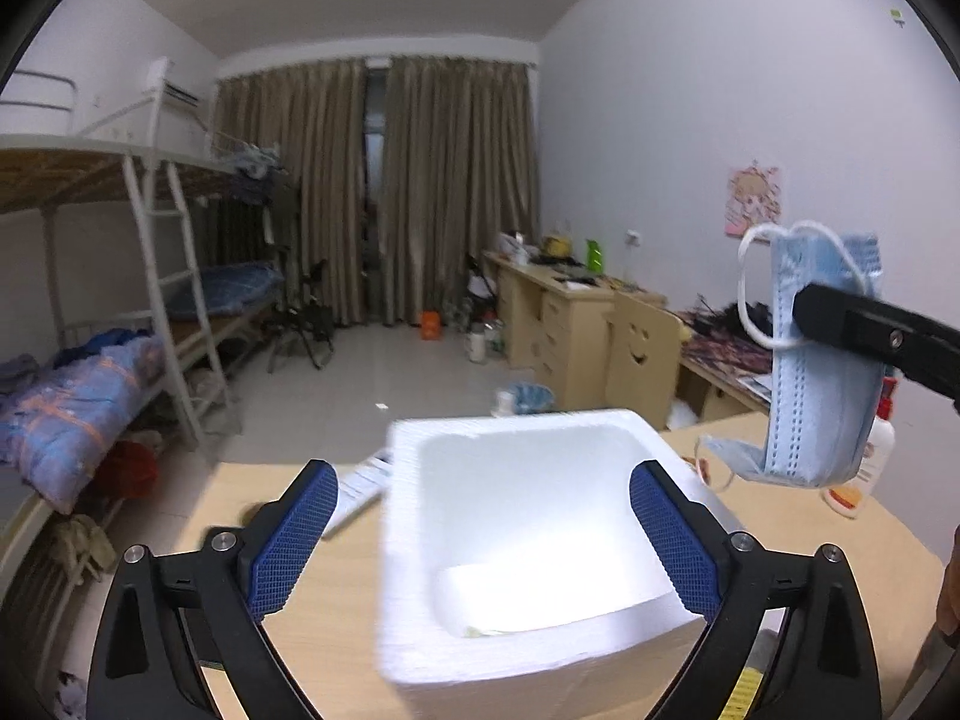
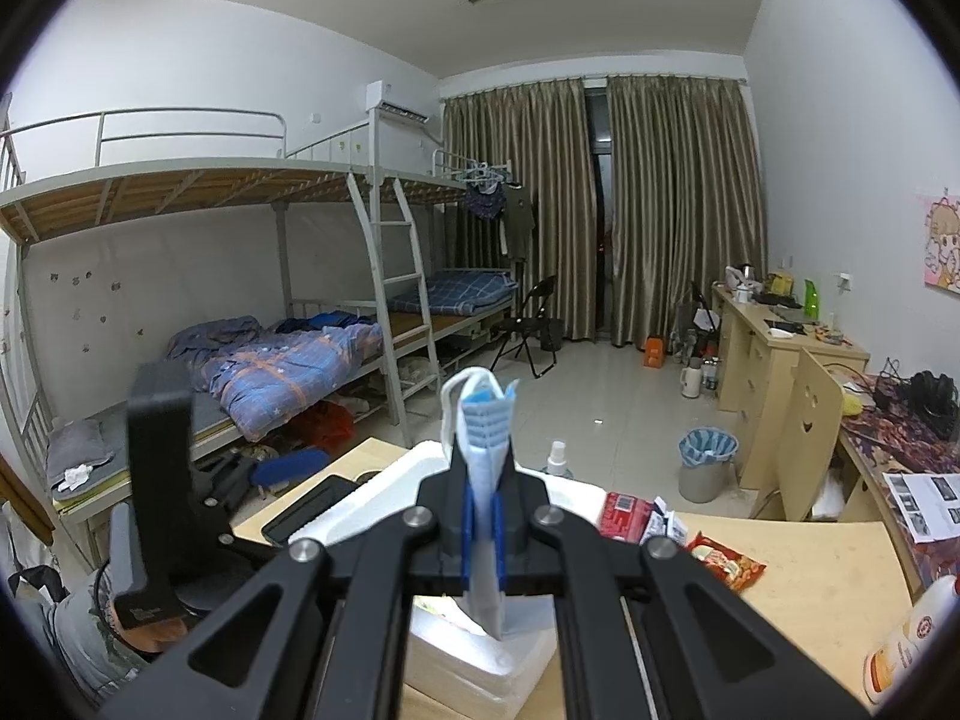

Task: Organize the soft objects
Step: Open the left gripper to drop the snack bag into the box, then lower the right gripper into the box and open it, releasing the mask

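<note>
A light blue face mask (image 1: 810, 408) with white ear loops hangs folded in my right gripper (image 1: 840, 318), up at the right above the table and beside the box's far right corner. In the right wrist view the mask (image 2: 486, 420) is pinched upright in the right gripper (image 2: 483, 516), which is shut on it. A white foam box (image 1: 540, 540) stands on the table with its top open; inside, only a white slab shows. My left gripper (image 1: 483, 474) is open wide, its blue pads (image 1: 294, 540) apart on either side of the box's near part, with nothing held.
The wooden table (image 1: 336, 600) also carries a black flat device (image 2: 312, 510), a red packet (image 2: 624, 513), a snack bag (image 2: 726, 564), a small spray bottle (image 2: 557, 459) and a white bottle (image 1: 879, 444). A smiley-backed chair (image 2: 804, 420) stands beyond the table.
</note>
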The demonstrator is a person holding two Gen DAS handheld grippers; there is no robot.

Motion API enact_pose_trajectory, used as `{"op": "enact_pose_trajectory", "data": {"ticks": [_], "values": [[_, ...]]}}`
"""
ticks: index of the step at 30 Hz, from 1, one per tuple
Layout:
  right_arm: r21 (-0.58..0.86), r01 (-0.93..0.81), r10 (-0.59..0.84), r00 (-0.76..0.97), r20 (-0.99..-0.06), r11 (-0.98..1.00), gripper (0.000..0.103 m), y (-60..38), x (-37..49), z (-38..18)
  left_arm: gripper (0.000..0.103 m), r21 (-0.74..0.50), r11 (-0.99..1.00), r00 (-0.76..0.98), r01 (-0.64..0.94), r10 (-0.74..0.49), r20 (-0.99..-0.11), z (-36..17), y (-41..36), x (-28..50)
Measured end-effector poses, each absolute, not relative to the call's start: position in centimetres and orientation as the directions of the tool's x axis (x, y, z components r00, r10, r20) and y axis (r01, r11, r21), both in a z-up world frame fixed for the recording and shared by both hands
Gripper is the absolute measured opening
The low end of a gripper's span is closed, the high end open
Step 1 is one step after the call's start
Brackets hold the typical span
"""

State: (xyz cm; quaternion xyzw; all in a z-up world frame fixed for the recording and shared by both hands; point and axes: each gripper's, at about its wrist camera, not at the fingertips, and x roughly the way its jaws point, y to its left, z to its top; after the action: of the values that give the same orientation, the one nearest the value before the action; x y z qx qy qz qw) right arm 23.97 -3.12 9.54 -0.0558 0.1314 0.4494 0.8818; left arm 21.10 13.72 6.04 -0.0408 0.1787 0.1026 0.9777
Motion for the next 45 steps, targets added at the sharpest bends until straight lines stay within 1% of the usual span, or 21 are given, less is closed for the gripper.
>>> {"op": "enact_pose_trajectory", "data": {"ticks": [4,8,13,21,22,23,24,25,26,33,35,40,42,44,45], "values": [[0.018,-0.822,0.79,0.542,-0.288,0.57,0.008,-2.1,24.3,9.5,0.103,-0.022,0.964,0.918,-0.263,0.244,-0.312,6.6,14.6,19.8],[0.02,-0.836,0.801,0.519,-0.299,0.549,0.008,-0.7,24.6,9.3,0.103,-0.012,0.959,0.92,-0.283,0.268,-0.286,6.7,15.5,18.5],[0.044,-0.844,0.809,0.495,-0.318,0.534,0.008,0.2,25.6,8.6,0.103,-0.016,0.951,0.916,-0.308,0.292,-0.276,6.2,16.5,18.0],[0.082,-0.848,0.809,0.465,-0.36,0.524,0.008,1.2,27.0,7.4,0.103,-0.001,0.946,0.906,-0.323,0.309,-0.288,5.2,17.0,18.5],[0.086,-0.844,0.805,0.468,-0.366,0.53,0.012,1.2,27.2,7.3,0.103,-0.005,0.947,0.906,-0.321,0.306,-0.291,5.1,17.1,18.6],[0.087,-0.839,0.799,0.474,-0.371,0.538,0.025,1.3,27.4,7.3,0.103,-0.007,0.947,0.906,-0.32,0.304,-0.293,5.0,17.2,18.6],[0.089,-0.838,0.798,0.473,-0.374,0.539,0.035,1.3,27.5,7.2,0.103,-0.008,0.947,0.906,-0.321,0.305,-0.294,5.0,17.1,18.5],[0.096,-0.839,0.8,0.468,-0.376,0.536,0.057,1.3,27.5,7.1,0.103,-0.01,0.947,0.907,-0.321,0.304,-0.292,5.0,17.2,18.5],[0.104,-0.836,0.8,0.469,-0.374,0.539,0.069,1.1,27.6,7.1,0.103,-0.012,0.947,0.907,-0.32,0.303,-0.291,5.0,17.2,18.5],[0.073,-0.824,0.785,0.503,-0.362,0.562,0.07,0.8,26.8,7.7,0.103,-0.02,0.949,0.909,-0.316,0.296,-0.292,5.2,17.4,18.3],[0.059,-0.815,0.773,0.52,-0.364,0.576,0.075,0.8,26.5,7.7,0.103,-0.017,0.948,0.91,-0.318,0.3,-0.286,5.4,17.4,18.2],[0.038,-0.812,0.767,0.533,-0.358,0.582,0.076,0.3,25.7,8.2,0.103,-0.037,0.947,0.914,-0.319,0.297,-0.278,5.5,17.9,17.7],[0.027,-0.813,0.77,0.539,-0.341,0.581,0.08,0.0,25.3,8.7,0.103,-0.036,0.948,0.914,-0.316,0.294,-0.279,5.5,17.8,17.7],[0.032,-0.822,0.785,0.532,-0.318,0.569,0.085,-0.6,25.0,9.2,0.103,-0.036,0.949,0.915,-0.313,0.291,-0.278,5.5,17.8,17.6],[0.03,-0.824,0.788,0.529,-0.315,0.565,0.086,-0.8,24.8,9.4,0.103,-0.034,0.949,0.916,-0.312,0.291,-0.277,5.5,17.7,17.5]]}}
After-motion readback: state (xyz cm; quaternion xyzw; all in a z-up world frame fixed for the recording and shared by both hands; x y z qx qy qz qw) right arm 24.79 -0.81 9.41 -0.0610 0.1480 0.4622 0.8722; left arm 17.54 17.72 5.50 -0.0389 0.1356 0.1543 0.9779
